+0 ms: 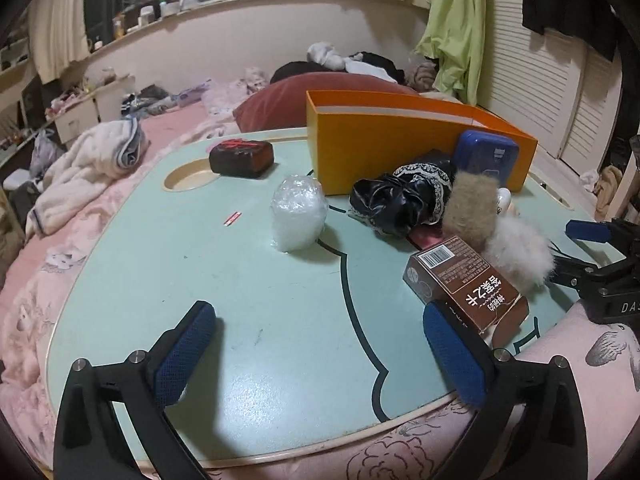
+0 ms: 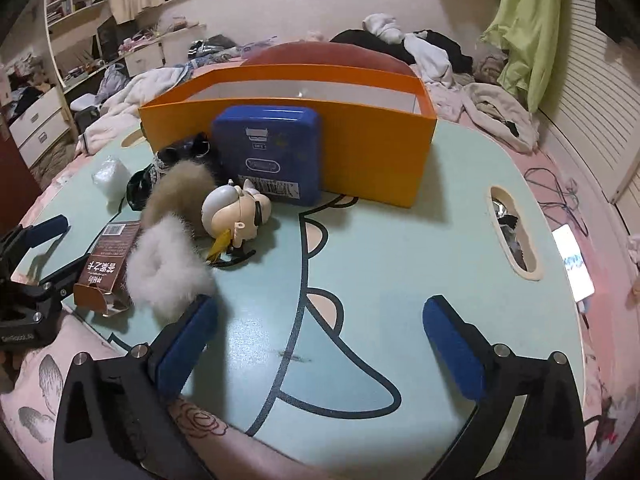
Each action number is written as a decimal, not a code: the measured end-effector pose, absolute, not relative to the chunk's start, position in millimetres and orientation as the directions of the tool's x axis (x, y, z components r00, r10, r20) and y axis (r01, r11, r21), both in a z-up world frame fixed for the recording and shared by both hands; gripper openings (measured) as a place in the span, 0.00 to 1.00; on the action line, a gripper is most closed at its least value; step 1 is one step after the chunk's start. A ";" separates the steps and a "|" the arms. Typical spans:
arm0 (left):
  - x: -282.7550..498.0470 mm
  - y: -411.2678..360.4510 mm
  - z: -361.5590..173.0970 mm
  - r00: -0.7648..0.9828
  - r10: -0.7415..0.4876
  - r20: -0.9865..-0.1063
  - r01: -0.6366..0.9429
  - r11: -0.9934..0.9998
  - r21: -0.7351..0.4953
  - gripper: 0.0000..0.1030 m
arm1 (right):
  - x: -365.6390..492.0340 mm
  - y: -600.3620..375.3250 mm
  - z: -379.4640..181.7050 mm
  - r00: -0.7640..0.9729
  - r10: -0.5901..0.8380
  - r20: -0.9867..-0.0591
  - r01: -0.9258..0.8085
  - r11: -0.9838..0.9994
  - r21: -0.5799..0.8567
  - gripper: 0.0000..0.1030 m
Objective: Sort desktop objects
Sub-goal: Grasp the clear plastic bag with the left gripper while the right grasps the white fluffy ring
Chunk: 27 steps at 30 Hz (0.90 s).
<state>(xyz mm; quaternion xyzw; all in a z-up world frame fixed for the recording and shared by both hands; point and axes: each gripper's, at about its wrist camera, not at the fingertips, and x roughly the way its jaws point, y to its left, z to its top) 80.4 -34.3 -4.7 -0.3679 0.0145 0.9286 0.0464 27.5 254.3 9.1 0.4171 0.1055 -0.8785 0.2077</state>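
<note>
Bare table (image 2: 400, 248) right of orange box (image 2: 360, 152)

Tin (image 2: 267, 156) before box (image 2: 372, 160) (touching)

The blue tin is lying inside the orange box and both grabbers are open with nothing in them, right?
Not quite. The blue tin is outside the orange box, standing on the table and leaning against the box's front wall, as the right wrist view shows. The rest is right: the left gripper and right gripper are both open with nothing between their fingers.
</note>
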 end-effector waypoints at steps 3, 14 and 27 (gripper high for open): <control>78.4 -36.0 -5.1 -0.730 0.051 -0.682 -0.067 -0.998 -0.003 1.00 | 30.5 257.0 8.8 -0.569 -0.277 -0.774 0.450 -0.893 -0.011 0.99; 82.1 -39.0 -7.7 -0.740 0.046 -0.671 -0.054 -0.998 -0.009 1.00 | 56.6 259.0 37.3 -0.600 -0.483 -0.638 0.559 -0.824 0.099 0.57; 85.7 -47.2 9.6 -0.768 0.055 -0.638 -0.032 -0.998 -0.047 0.90 | 56.7 221.2 26.0 -0.442 -0.582 -0.682 0.678 -0.715 0.171 0.35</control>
